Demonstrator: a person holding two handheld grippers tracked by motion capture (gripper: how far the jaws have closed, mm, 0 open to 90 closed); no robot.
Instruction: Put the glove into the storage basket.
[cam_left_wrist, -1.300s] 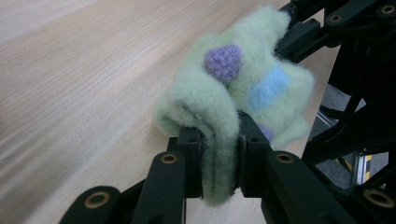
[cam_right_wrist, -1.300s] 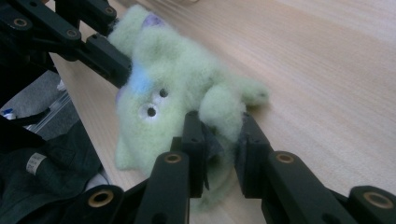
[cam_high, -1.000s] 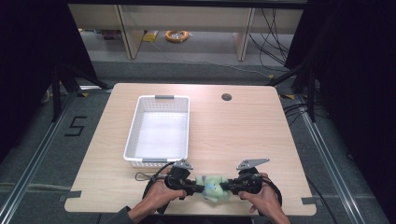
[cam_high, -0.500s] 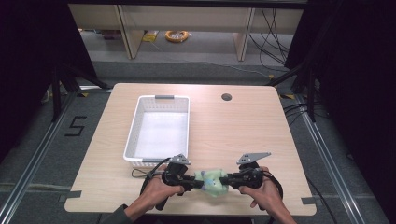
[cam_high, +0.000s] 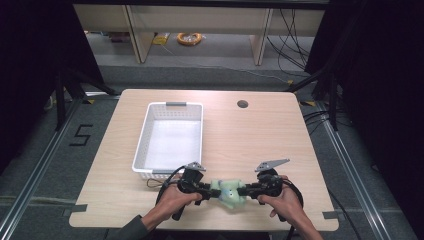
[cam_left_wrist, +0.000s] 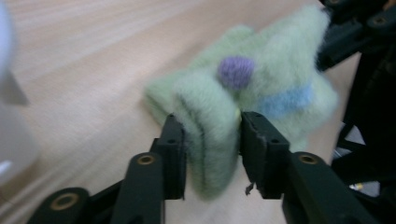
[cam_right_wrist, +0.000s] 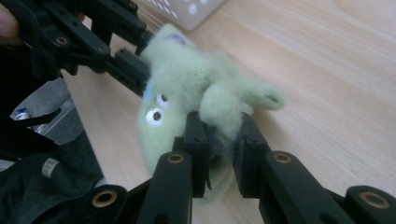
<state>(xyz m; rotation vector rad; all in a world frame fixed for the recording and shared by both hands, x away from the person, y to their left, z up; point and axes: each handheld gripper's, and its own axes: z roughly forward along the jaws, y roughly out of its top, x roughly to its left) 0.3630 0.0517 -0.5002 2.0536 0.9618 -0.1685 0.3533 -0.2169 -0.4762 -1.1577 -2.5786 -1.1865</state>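
Both the left gripper (cam_left_wrist: 210, 140) and right gripper (cam_right_wrist: 218, 135) pinch opposite ends of the green plush toy (cam_high: 227, 190); it looks light, soft and squashy, best held by thick folds.

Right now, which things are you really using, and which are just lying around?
In use:
left gripper, shut on the green fuzzy toy
right gripper, shut on it too

Lying about:
white basket
orange coil on the floor
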